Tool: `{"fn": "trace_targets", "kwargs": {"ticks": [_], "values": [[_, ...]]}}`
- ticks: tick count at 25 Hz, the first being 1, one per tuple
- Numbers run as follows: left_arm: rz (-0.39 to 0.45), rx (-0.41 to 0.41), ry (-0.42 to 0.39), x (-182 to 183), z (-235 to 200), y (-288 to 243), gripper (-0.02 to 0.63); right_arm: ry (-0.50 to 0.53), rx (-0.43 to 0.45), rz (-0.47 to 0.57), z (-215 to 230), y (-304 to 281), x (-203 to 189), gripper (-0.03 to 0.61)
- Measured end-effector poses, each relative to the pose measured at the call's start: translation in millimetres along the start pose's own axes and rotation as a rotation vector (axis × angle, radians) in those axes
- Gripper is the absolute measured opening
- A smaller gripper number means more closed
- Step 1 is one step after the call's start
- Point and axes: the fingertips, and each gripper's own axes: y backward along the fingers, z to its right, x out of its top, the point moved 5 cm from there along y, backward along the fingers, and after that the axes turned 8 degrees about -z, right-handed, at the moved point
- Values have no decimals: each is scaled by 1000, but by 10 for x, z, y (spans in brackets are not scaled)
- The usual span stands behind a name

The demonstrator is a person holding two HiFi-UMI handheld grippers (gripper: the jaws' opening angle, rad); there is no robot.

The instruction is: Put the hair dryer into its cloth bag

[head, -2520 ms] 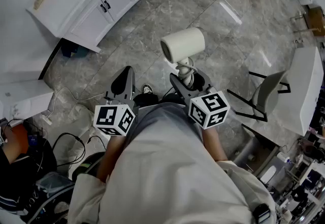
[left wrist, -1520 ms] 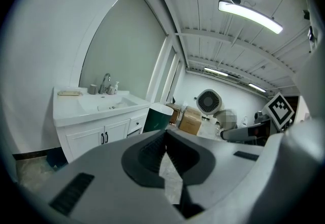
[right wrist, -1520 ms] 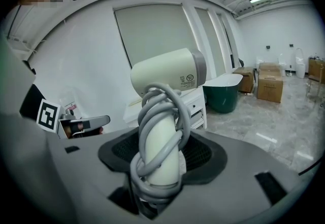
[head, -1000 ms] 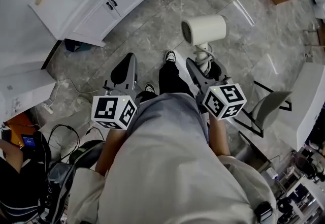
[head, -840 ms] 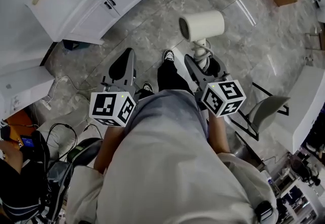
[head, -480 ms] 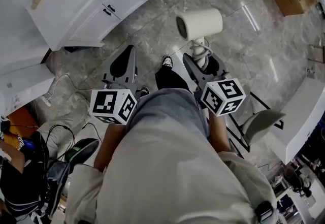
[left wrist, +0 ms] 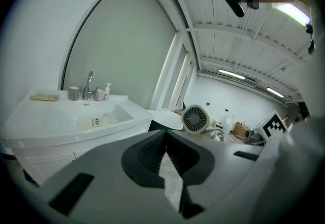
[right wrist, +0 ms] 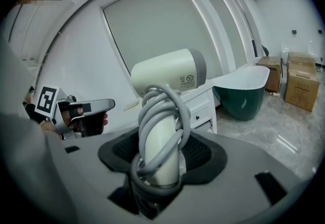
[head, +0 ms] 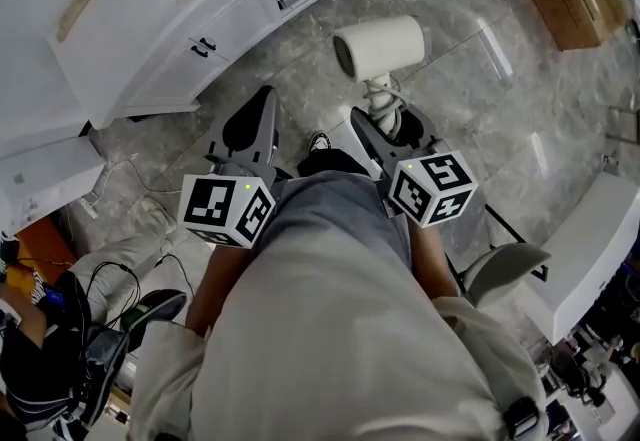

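"Where was the hair dryer (head: 378, 49)?"

"Upright in the right tongs (head: 388, 127), which gripped its handle. The grey cord (right wrist: 161, 131) was wound round that handle."

"And the left tongs (head: 258, 109)?"

"Closed on nothing, just left of the hair dryer. The white vanity cabinet (head: 215, 14) stood farther left of the hair dryer, and the marble floor (head: 470, 99) lay below it."

Left claw (left wrist: 165, 139): jaws pressed together, nothing between them, aimed forward and slightly down. Right claw (right wrist: 161, 159): jaws spread wide, clamped on the handle of the hair dryer (head: 378, 47), which stands upright above it. Both claws held out ahead of the torso, side by side, roughly parallel. Bare forearms (head: 212, 284) close to the body.
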Motion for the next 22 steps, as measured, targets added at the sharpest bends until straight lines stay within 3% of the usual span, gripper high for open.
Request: {"fn": "trace_targets", "kwargs": {"ticks": [13, 22], "values": [[21, 93, 40, 106, -192, -116, 8, 30, 49, -43, 183, -256, 196, 245], [23, 92, 89, 245, -520, -453, 8, 75, 49, -95, 326, -571, 514, 245]]}}
